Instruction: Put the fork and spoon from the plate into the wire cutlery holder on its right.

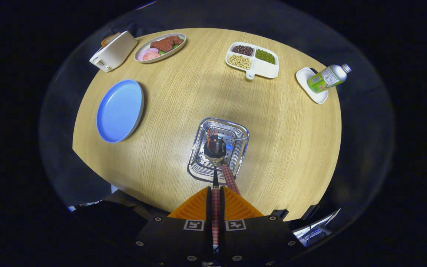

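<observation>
I have the fingers (215, 193) closed on the checked handle of one utensil, which looks like the spoon (215, 146); its bowl hangs at twelve o'clock just ahead of the fingertips, over the mouth of the wire cutlery holder (235, 128). A second checked handle (230, 178) leans out of the holder at about one o'clock from my fingertips, so I judge the fork is already inside, though its head is hidden and I cannot be sure which utensil is which. The blue plate (120, 110) sits well apart at ten o'clock from the holder, and it is bare. So I reckon the task is nearly done: one piece stowed, the other poised above the holder and not yet let go. What remains, as I read it, is to lower this one into the holder and open the fingers. Beyond, at twelve o'clock across the desk (184, 92), stands a divided dish of beans (252, 60).
</observation>
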The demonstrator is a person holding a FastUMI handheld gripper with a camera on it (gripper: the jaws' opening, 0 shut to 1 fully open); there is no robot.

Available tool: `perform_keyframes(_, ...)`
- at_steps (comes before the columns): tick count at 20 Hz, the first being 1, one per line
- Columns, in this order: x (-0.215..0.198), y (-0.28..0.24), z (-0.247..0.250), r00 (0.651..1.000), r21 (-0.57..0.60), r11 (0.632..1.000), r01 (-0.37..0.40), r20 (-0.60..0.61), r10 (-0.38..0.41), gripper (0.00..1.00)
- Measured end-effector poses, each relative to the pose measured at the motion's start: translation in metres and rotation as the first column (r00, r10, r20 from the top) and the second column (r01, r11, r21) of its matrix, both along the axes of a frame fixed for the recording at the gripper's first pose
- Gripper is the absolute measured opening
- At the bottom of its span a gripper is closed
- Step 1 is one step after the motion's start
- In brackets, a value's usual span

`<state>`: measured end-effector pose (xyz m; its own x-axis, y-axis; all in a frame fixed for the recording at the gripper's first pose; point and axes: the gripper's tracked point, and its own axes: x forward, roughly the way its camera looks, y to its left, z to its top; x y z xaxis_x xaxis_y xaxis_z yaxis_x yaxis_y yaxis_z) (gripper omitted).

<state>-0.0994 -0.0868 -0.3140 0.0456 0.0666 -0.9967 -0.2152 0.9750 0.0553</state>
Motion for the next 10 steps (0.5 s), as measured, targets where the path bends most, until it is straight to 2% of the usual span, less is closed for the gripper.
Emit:
perform_keyframes(4, 0.004, 0.004, -0.008, 0.998, 0.023, 1.000, 0.020, -0.065, -0.018, 0.08)
perform_keyframes(10, 0.009, 0.001, -0.009, 0.993, 0.026, 0.996, 0.080, -0.086, -0.078, 0.12)
